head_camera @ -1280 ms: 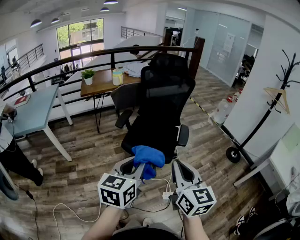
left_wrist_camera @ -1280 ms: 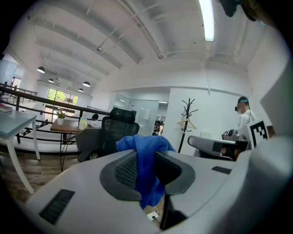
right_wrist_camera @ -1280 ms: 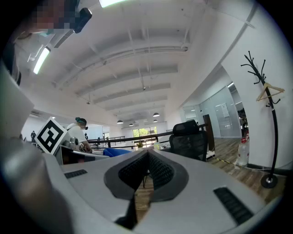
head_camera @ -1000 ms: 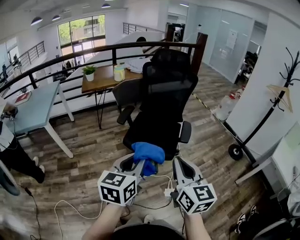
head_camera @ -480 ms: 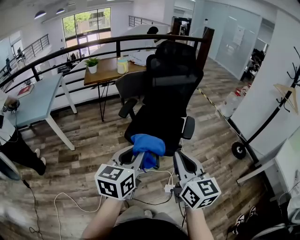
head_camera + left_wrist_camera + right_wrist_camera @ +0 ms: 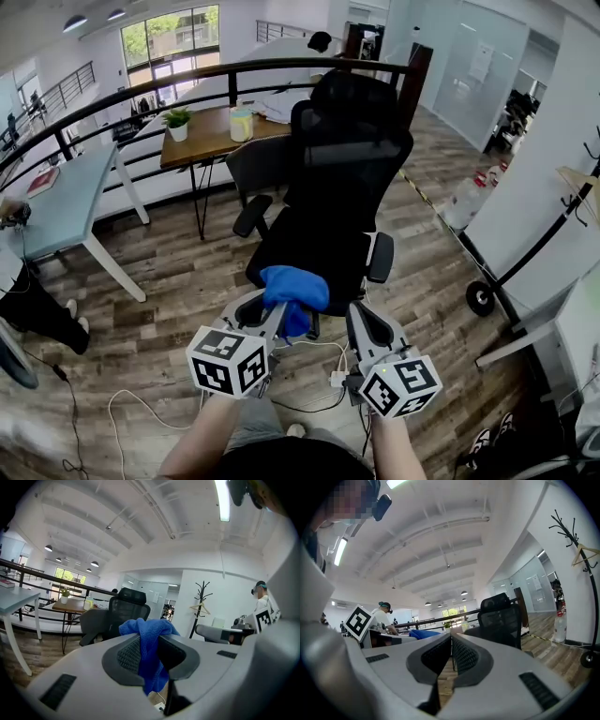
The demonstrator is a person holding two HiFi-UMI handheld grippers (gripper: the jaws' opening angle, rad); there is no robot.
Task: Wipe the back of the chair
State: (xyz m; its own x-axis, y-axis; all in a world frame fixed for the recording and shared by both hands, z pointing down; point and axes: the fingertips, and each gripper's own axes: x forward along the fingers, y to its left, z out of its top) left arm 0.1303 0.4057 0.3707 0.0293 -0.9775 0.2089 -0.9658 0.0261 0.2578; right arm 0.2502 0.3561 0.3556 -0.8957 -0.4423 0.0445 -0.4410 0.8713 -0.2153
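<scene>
Blue cloth [image 6: 295, 287] pinched in left gripper [image 6: 149, 652], right gripper [image 6: 451, 654] closed on nothing, both short of the chair [image 6: 314, 248]; looks like the approach step, next needs cloth raised onto backrest [image 6: 349, 159].

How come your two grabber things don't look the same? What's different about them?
The left gripper has its jaws clamped on a blue cloth. The right gripper has its jaws pressed together with nothing between them. In the head view, bunched cloth covers the left gripper's tip, while the right gripper's tip is bare. Both are grey, carry a marker cube and point toward the black chair.
</scene>
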